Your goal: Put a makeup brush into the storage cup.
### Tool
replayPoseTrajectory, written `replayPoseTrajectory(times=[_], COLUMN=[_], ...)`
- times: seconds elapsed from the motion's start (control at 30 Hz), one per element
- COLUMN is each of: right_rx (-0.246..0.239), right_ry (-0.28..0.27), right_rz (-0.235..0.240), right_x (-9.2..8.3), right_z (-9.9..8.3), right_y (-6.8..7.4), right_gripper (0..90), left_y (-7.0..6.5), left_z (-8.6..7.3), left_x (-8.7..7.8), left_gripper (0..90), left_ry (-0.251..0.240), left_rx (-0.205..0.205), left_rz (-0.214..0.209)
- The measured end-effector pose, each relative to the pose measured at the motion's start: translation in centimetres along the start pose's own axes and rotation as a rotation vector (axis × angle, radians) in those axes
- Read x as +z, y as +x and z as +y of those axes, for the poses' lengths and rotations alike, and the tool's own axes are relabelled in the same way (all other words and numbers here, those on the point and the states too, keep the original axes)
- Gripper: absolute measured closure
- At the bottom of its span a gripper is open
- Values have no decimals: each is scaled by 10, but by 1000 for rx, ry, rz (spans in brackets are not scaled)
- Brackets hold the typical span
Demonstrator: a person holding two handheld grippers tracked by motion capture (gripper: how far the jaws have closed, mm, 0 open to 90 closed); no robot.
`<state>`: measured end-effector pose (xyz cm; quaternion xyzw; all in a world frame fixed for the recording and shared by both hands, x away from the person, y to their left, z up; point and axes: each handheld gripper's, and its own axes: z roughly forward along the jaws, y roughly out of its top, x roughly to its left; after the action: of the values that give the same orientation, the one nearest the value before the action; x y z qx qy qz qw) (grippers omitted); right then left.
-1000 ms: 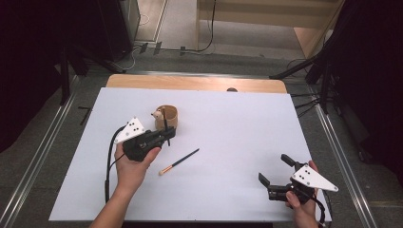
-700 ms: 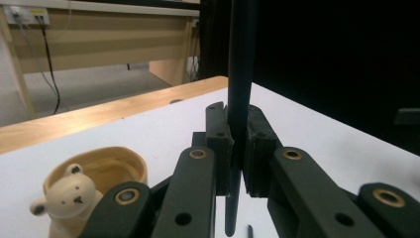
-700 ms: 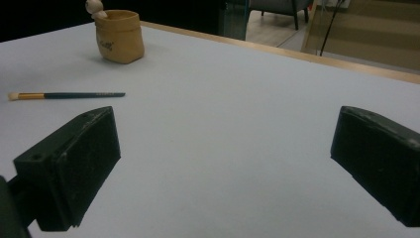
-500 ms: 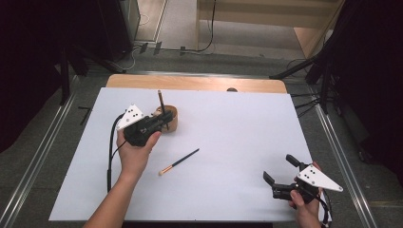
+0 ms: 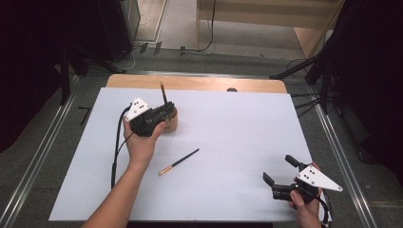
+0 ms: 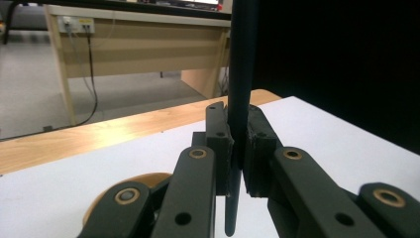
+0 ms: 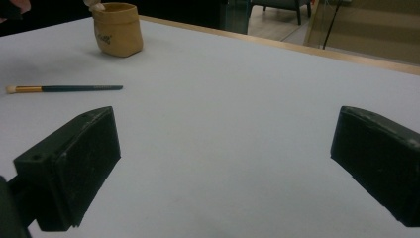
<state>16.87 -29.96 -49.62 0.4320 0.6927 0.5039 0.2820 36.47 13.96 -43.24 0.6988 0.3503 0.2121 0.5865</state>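
Left gripper point(image 5: 165, 110) fingers clenched on a dark brush point(image 5: 163, 94), gripping its thin handle. That brush stands nearly upright, its top poking above the gripper, its lower end hanging over the small tan pot point(image 5: 172, 121). In the left gripper view the handle point(image 6: 241, 99) runs straight up between the two finger pads, pinched tight, with the pot's rim point(image 6: 143, 181) just below and to the left of the fingers.

Pot sits on the white bench point(image 5: 237, 137), towards the far left part. The left hand point(image 5: 140, 142) is on the near side of the pot, gripper body touching or just over the pot's top; can't tell which.

Second brush point(image 5: 179, 162), pale-tipped, lies flat on the bench on the near side of the pot, a bit right of it, apart from it. In the right gripper view it lies in front of the pot point(image 7: 118, 29).

Right gripper point(image 5: 281, 172) well away from the pot, at the near right corner of the bench, fingers released, spread wide, nothing between them.
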Motion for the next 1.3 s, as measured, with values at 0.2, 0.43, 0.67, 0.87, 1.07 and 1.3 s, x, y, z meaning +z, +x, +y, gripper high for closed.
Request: replayPoseTrajectory(times=[0.2,0.43,0.67,0.87,1.07,1.3], right_rx=[-5,-3,-5,-3,-6,-9], right_ry=[2,3,3,4,6,9], right_rz=[4,6,5,5,3,5], right_x=[0,1,1,1,2,3], right_z=[0,0,0,0,-1,-1], right_y=[1,1,2,2,3,3], right_gripper=[0,0,0,0,0,0], left_y=[6,3,0,2,-1,-5], left_z=[-5,-11,-16,-20,-26,-32], left_x=[12,24,33,38,41,45], left_gripper=[837,836,836,835,831,832], left_ry=[11,34,44,56,76,86], left_rx=[-24,-15,-10,-18,-10,-3], left_rz=[68,113,162,202,216,231])
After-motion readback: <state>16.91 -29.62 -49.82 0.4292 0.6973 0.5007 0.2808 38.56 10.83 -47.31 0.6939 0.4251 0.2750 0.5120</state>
